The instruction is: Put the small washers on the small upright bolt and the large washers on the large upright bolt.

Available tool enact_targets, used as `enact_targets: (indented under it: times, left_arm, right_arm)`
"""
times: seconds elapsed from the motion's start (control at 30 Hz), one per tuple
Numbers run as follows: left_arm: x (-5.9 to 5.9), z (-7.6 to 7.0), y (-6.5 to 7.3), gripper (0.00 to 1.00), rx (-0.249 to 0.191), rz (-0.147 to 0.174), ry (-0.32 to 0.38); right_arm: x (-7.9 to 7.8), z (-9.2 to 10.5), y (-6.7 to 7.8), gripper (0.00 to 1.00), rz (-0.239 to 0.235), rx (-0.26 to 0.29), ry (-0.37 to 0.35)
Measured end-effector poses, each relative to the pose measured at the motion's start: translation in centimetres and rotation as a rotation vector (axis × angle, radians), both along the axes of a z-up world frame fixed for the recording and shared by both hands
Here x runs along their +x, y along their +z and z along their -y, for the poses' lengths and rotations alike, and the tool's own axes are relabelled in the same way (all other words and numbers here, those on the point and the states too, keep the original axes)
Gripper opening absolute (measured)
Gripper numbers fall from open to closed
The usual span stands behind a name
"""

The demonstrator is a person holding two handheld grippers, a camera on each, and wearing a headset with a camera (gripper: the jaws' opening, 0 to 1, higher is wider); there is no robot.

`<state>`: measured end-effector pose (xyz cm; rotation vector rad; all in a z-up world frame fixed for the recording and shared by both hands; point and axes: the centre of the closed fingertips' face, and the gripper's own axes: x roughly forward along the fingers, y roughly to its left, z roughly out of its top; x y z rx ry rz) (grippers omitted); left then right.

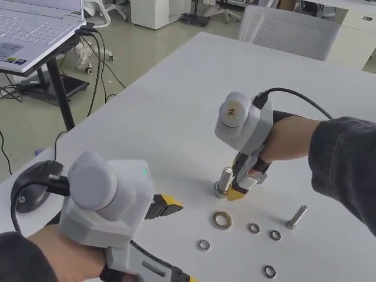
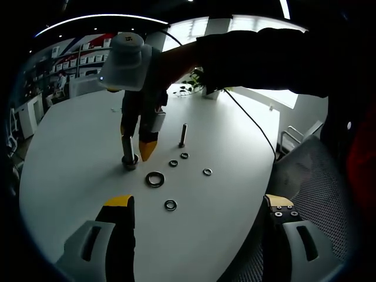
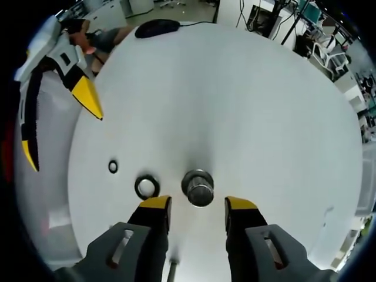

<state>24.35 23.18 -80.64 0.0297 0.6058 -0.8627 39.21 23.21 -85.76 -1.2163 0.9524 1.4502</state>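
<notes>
The large bolt [image 1: 225, 179] [image 2: 127, 153] [image 3: 198, 187] stands upright on its head on the white table [image 1: 176, 117]. My right gripper [image 1: 239, 189] [image 3: 198, 204] points down beside it, open, with one yellow fingertip on each side of the bolt's top and nothing held. A large washer [image 1: 221, 220] [image 2: 155, 178] [image 3: 147, 187] lies flat just in front of the bolt. Several small washers [image 1: 254, 228] [image 2: 173, 163] [image 3: 113, 166] are scattered around it. To the right stands the small bolt [image 1: 296, 217] [image 2: 183, 135]. My left gripper [image 1: 179, 241] [image 2: 200, 202] hovers open at the near left.
A black mouse [image 1: 32, 185] [image 3: 157, 26] with its cable lies at the table's left edge. A laptop [image 1: 35, 26] sits on a stand off the table at the far left. A grey chair [image 1: 288, 29] stands behind the far edge.
</notes>
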Motion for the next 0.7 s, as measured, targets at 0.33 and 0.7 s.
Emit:
enact_targets:
  times: [0.33, 0.7]
  left_arm:
    - [-0.2, 0.1, 0.1, 0.9, 0.002, 0.003, -0.009]
    - [-0.1, 0.2, 0.4, 0.9, 0.004, 0.008, -0.016]
  right_arm:
    - [-0.2, 1.0, 0.6, 0.4, 0.005, 0.004, -0.026]
    - [-0.5, 1.8, 1.1, 0.4, 0.003, 0.002, -0.039]
